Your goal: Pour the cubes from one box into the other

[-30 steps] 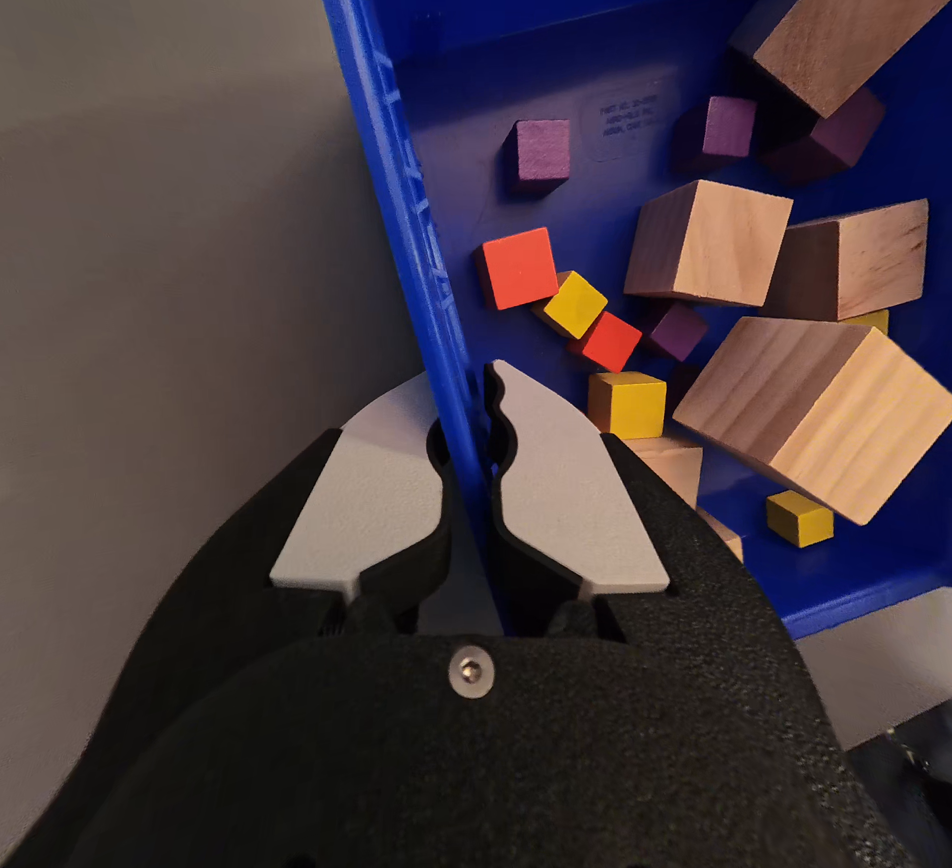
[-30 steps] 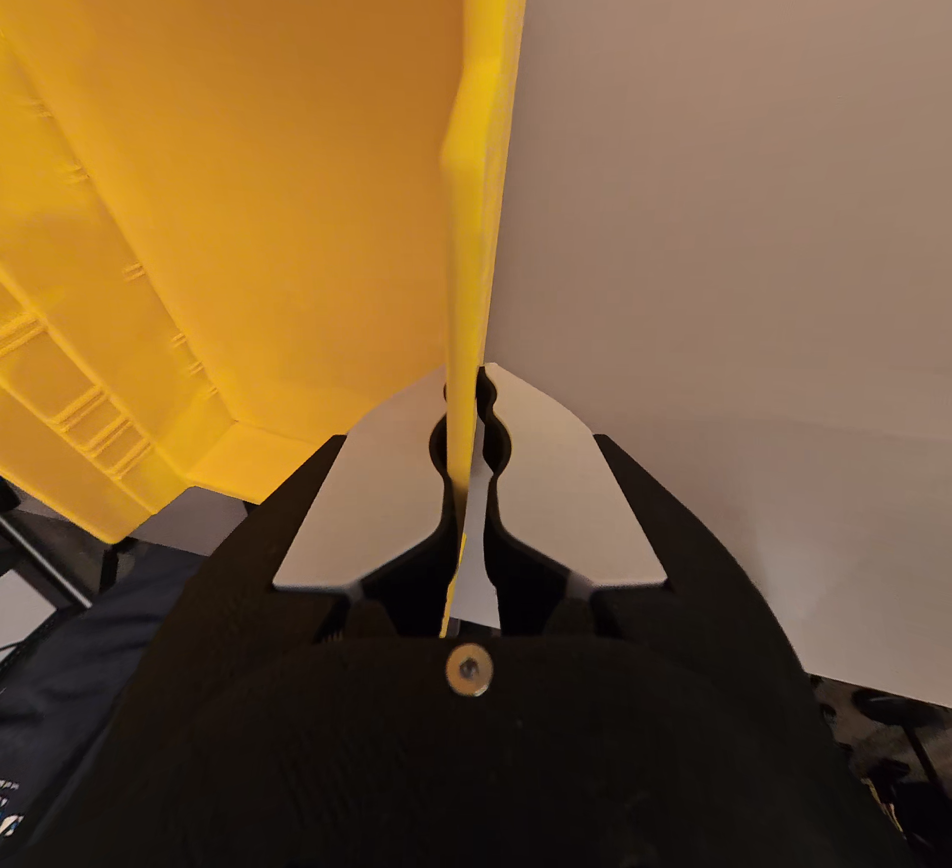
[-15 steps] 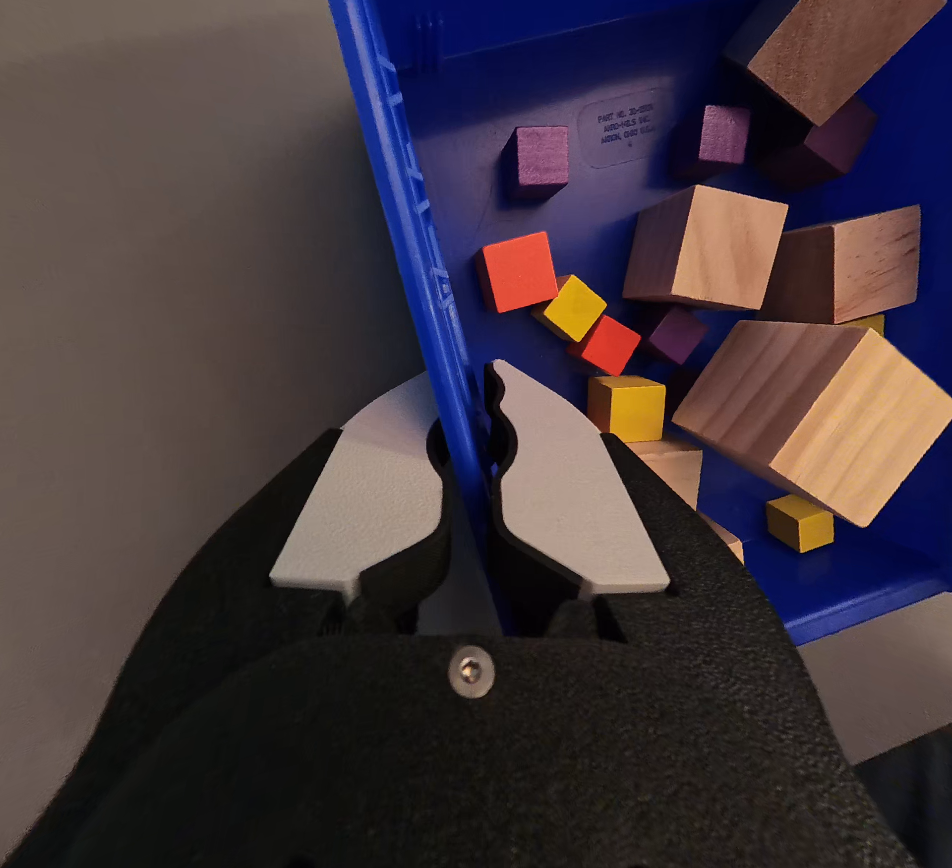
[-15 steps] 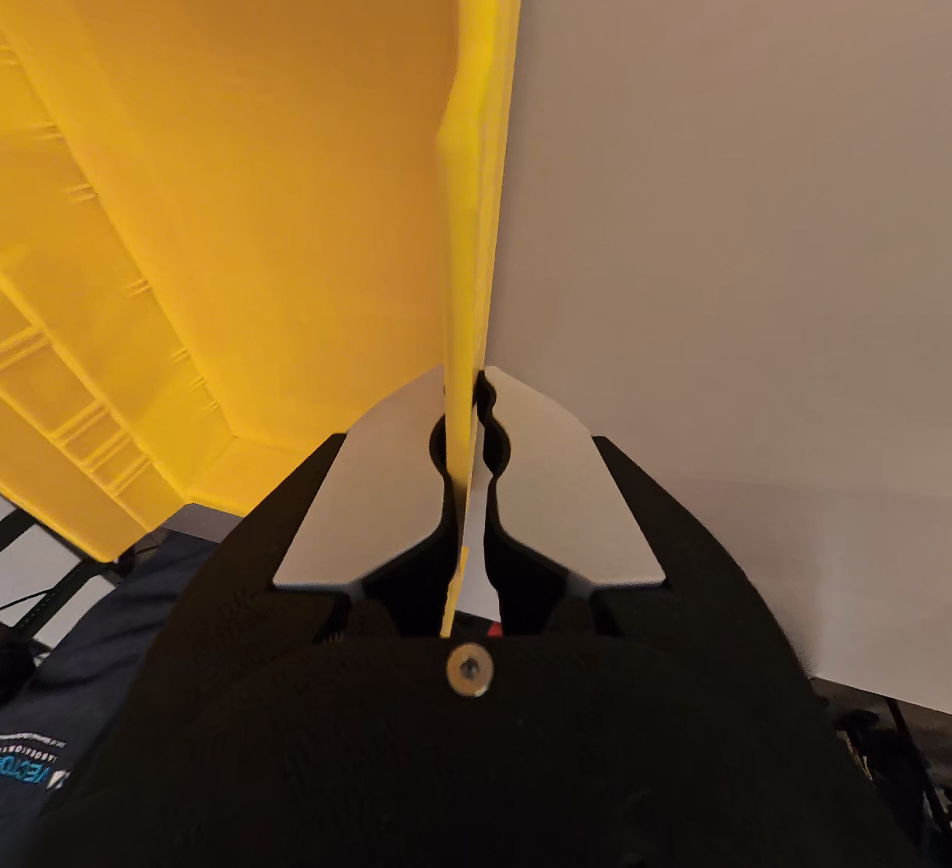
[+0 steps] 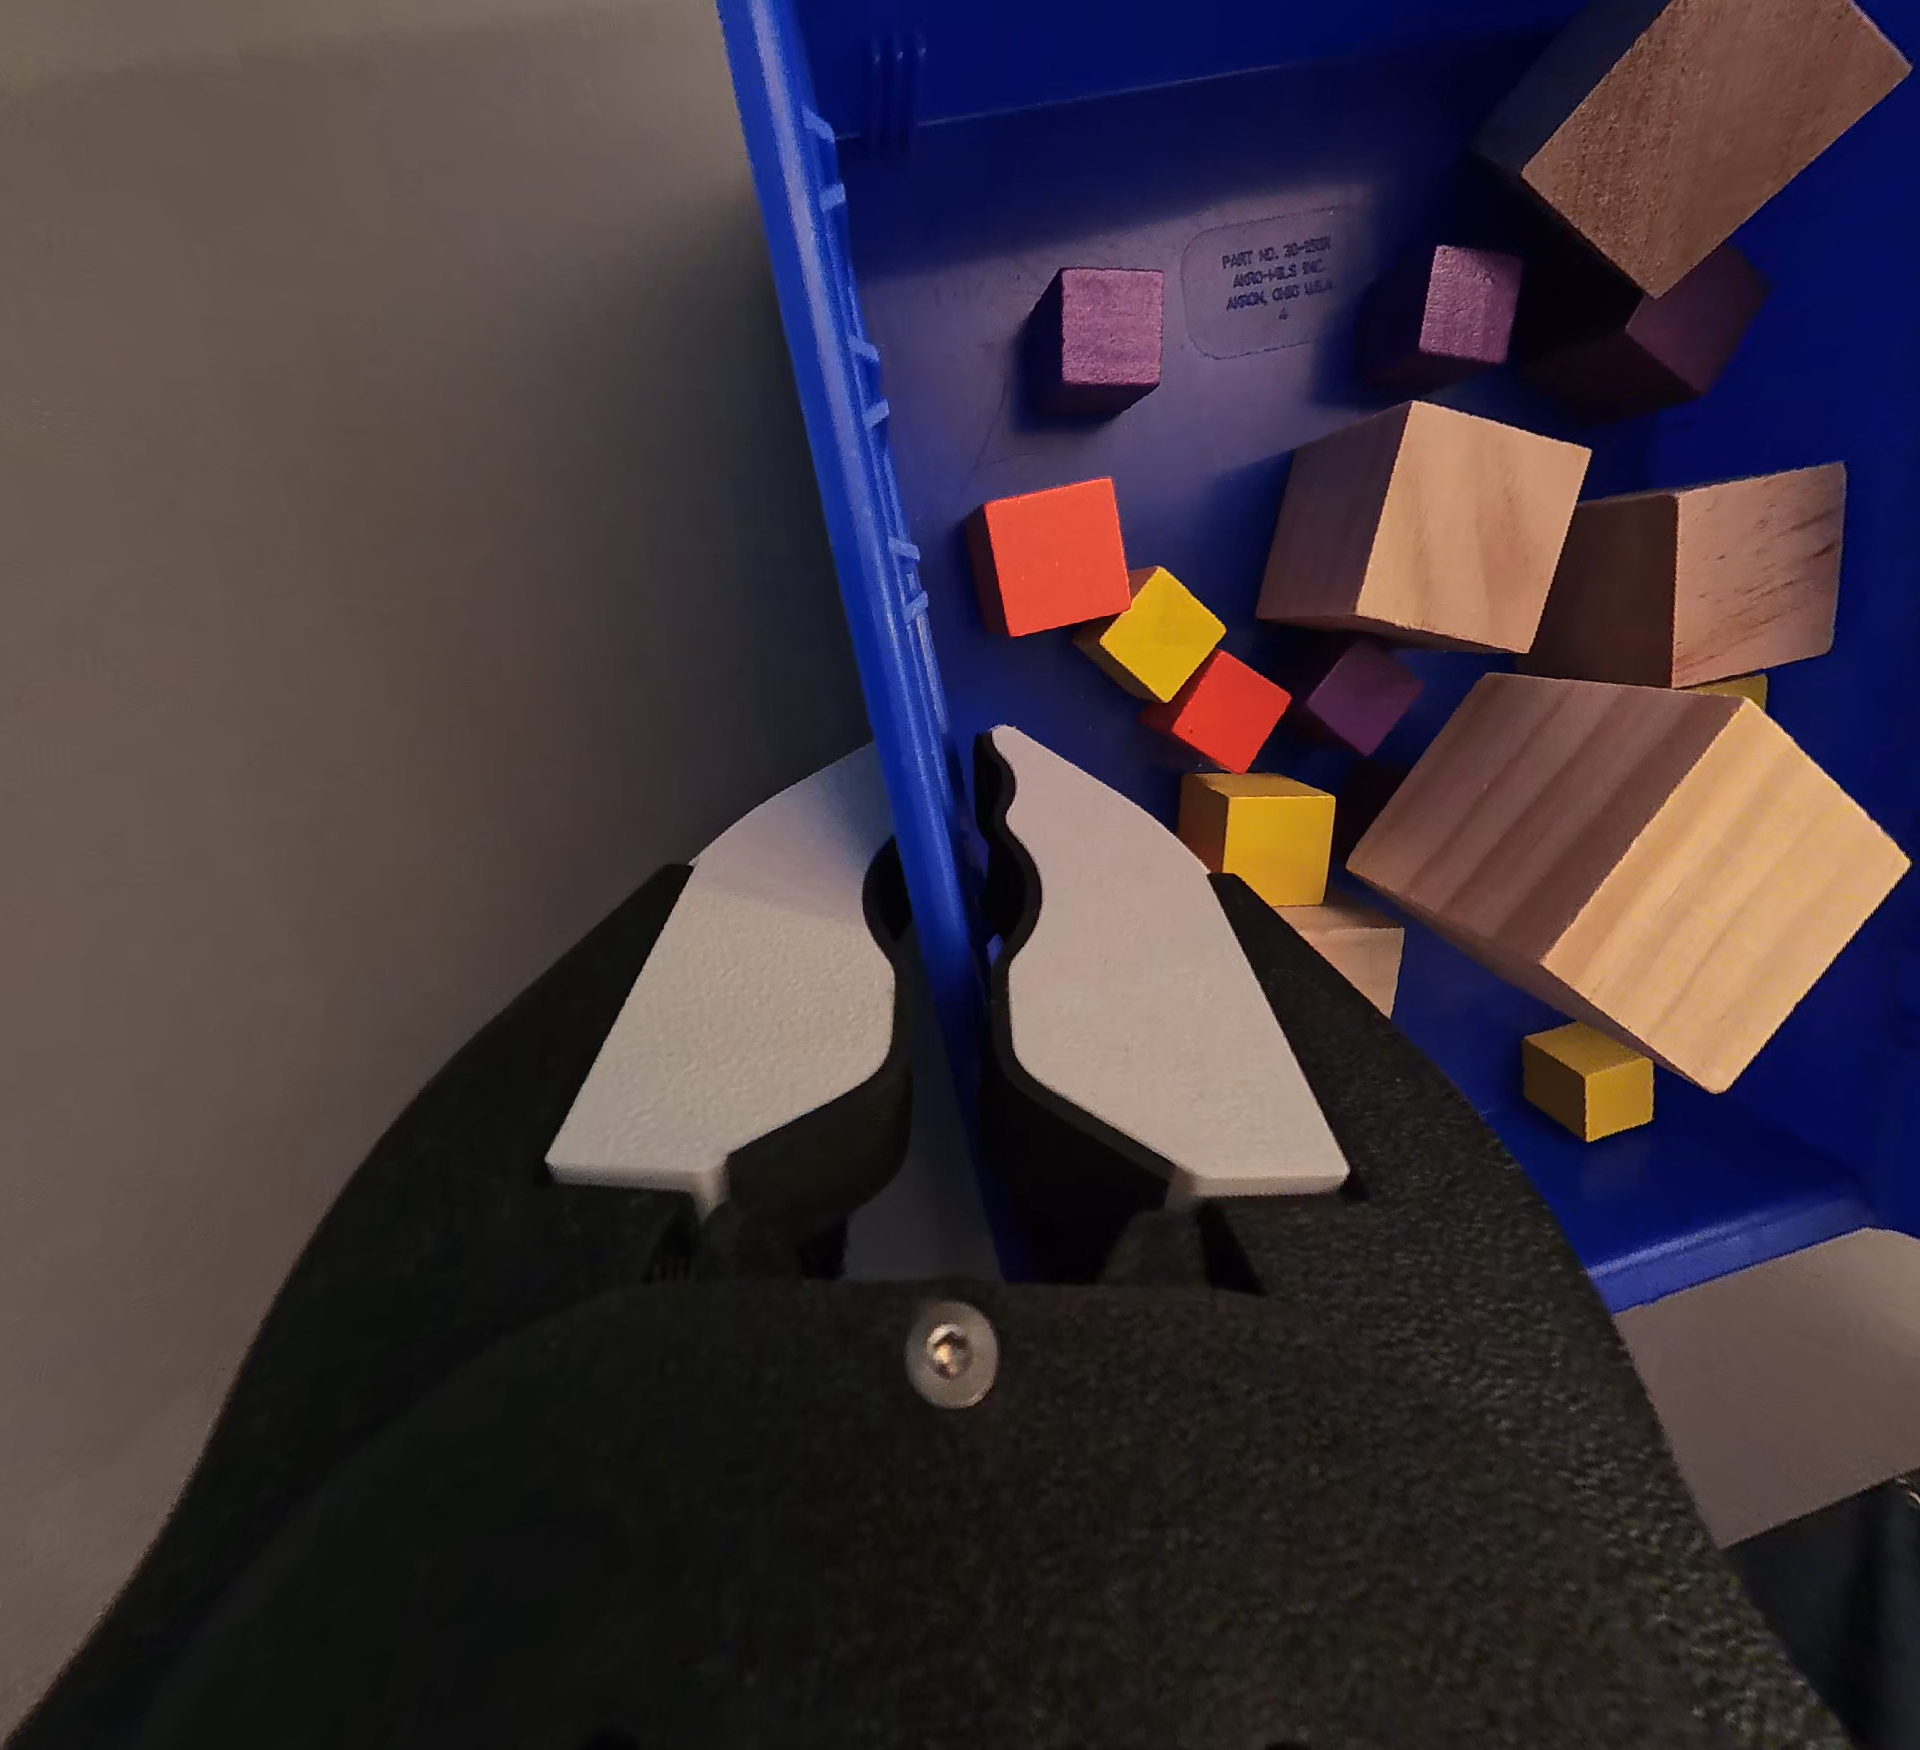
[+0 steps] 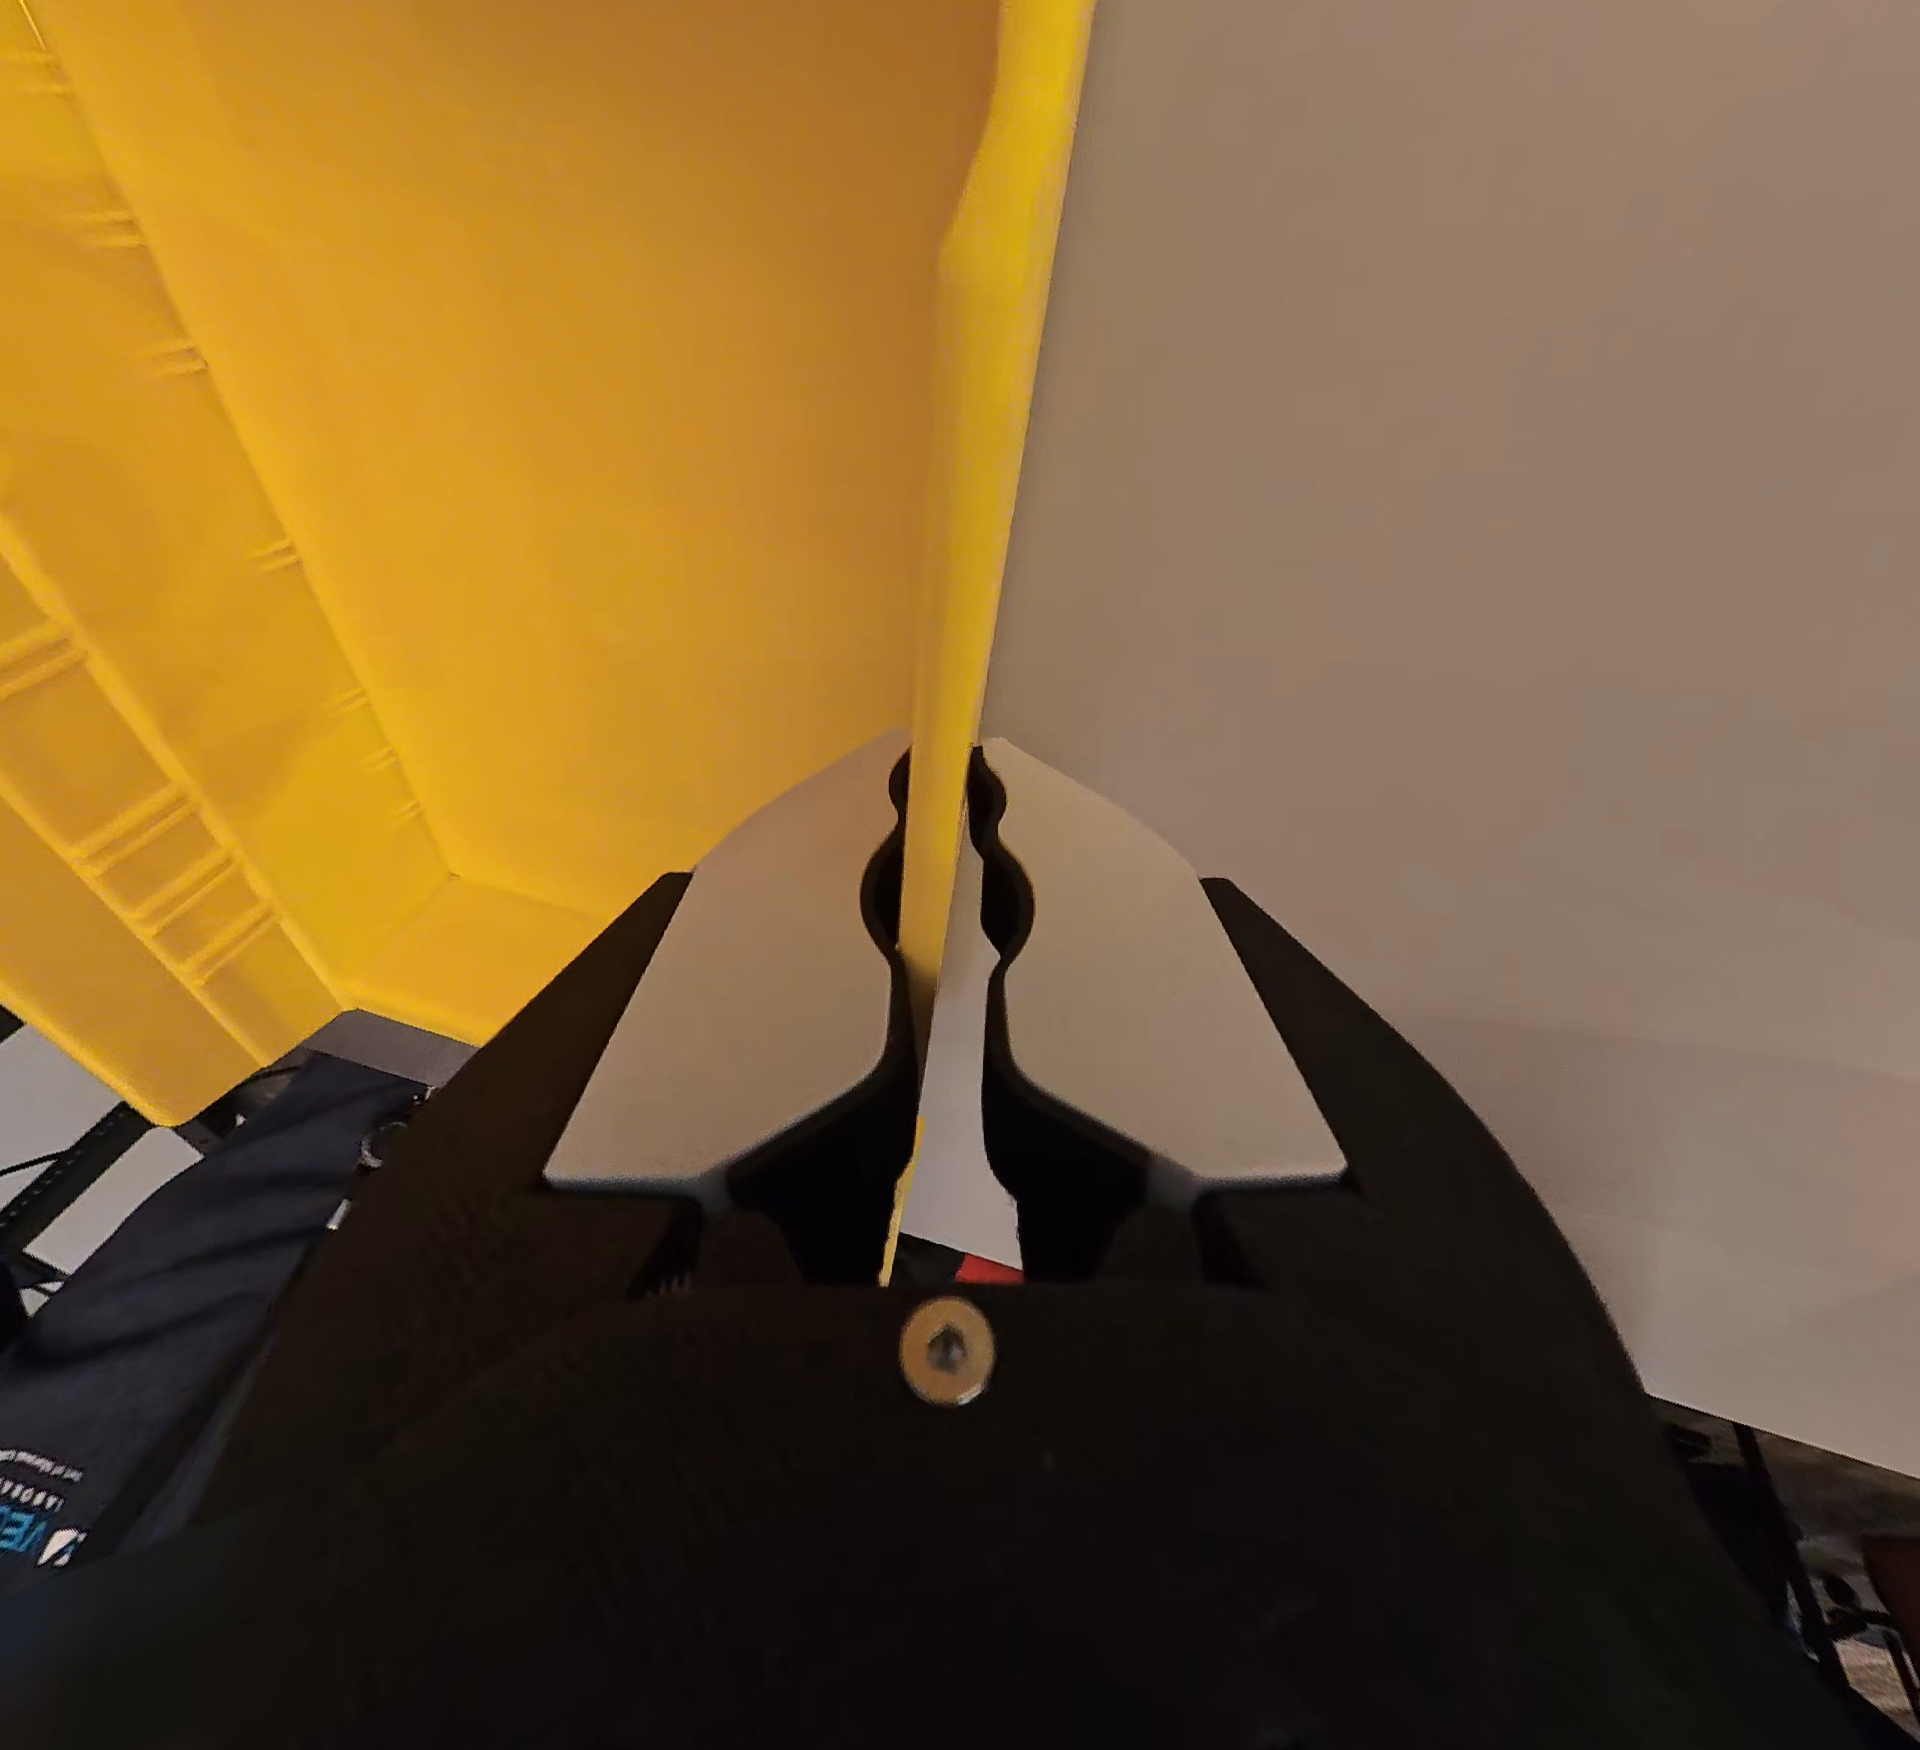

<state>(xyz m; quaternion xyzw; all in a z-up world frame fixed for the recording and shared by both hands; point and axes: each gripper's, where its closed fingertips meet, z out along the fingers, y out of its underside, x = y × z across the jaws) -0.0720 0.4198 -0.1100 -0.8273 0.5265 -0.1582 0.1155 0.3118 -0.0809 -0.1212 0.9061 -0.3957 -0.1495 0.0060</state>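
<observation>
Cubes [image 5: 1434, 537] lie scattered on the floor of the blue box [image 5: 1091, 38]: several large plain wooden ones toward its right side, with small purple, orange and yellow ones between and beside them. One small purple cube [image 5: 1107, 334] sits apart near the left wall. The left claw [image 5: 940, 827] is closed on that left wall, one finger outside, one inside, close to a yellow cube [image 5: 1262, 833]. The yellow box [image 6: 571, 350] shows a bare inside, no cubes in the part visible. The right claw [image 6: 940, 807] is clamped on its right wall the same way. A pale surface [image 6: 1455, 557] lies open to the right of the yellow box; grey surface [image 5: 364, 453] lies open to the left of the blue one.
</observation>
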